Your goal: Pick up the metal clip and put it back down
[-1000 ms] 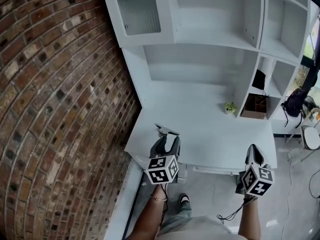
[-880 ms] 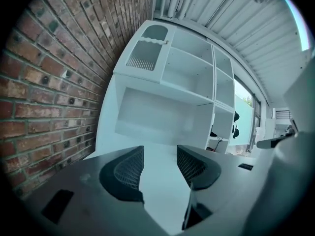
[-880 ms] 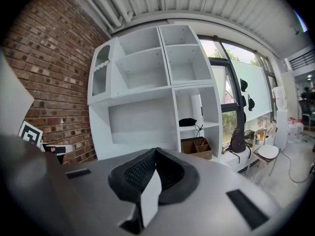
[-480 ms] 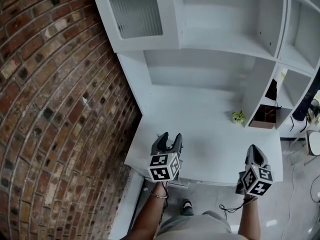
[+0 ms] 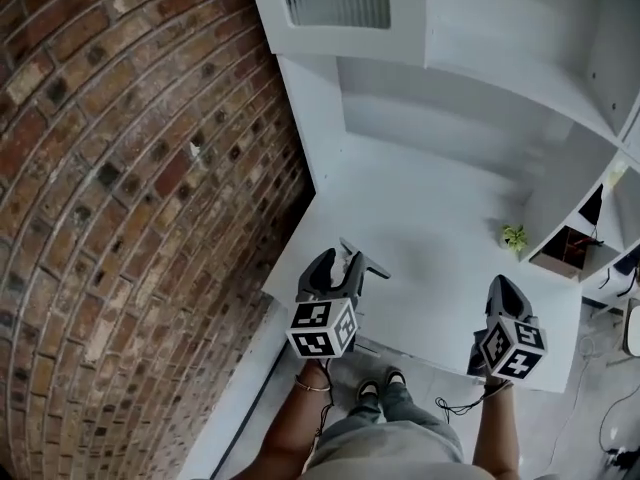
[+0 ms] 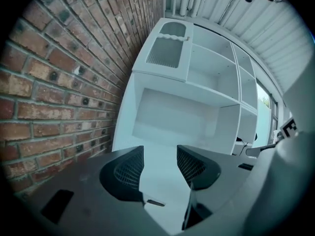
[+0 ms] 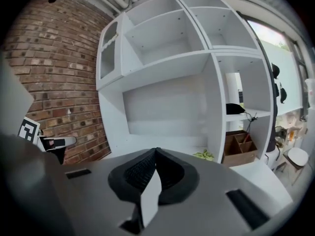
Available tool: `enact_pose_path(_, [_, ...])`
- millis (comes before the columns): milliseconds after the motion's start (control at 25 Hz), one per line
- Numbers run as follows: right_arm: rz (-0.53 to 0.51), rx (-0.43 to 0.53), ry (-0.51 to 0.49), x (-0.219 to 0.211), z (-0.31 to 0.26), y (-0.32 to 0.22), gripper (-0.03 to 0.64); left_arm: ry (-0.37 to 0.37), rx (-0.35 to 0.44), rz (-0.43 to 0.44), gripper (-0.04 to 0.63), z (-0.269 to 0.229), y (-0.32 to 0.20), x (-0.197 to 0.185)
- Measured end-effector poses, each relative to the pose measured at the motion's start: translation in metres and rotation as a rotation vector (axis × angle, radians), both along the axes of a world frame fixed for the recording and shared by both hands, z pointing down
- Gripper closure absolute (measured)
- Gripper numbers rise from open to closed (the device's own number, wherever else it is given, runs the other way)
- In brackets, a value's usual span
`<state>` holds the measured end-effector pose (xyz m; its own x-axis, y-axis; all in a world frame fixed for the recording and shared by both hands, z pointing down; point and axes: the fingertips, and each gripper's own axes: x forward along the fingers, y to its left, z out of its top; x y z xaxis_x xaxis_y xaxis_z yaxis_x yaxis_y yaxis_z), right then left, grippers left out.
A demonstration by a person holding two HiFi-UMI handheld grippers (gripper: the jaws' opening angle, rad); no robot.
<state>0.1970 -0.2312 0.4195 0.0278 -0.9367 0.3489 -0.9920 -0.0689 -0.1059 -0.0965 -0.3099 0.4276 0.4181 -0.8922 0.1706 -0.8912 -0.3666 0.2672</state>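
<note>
The metal clip [image 5: 363, 263] is a thin silvery piece on the white desk [image 5: 440, 218] near its front left corner. It lies just right of my left gripper's [image 5: 338, 266] tips; whether it touches the right finger I cannot tell. In the left gripper view the left gripper [image 6: 160, 157] is open, with only bare desk in the gap and the clip hidden. My right gripper [image 5: 503, 288] hangs over the desk's front right edge. Its jaws [image 7: 155, 154] are shut together on nothing.
A brick wall [image 5: 130, 168] runs close along the left of the desk. White shelves [image 7: 172, 38] rise behind it. A small green plant [image 5: 515, 236] and a wooden organiser [image 5: 567, 252] stand at the back right. The floor and the person's legs show below the front edge.
The head view has swung right and down. The clip, hidden behind the left gripper half a second ago, now shows beside its right fingertip. Both grippers keep their places and states.
</note>
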Motion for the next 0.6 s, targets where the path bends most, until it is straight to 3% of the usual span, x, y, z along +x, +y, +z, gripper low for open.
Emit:
enact_pose_path(280, [-0.152,0.011,-0.037,-0.044,0.001,-0.038,0.615,-0.031,0.02,-0.122,0.383,-0.01,0.005,-0.046])
enact_pose_path(600, [-0.222,-0.017,-0.042,-0.062,0.012,-0.052,0.615,-0.067,-0.008,-0.136,0.383,0.002,0.008,-0.059])
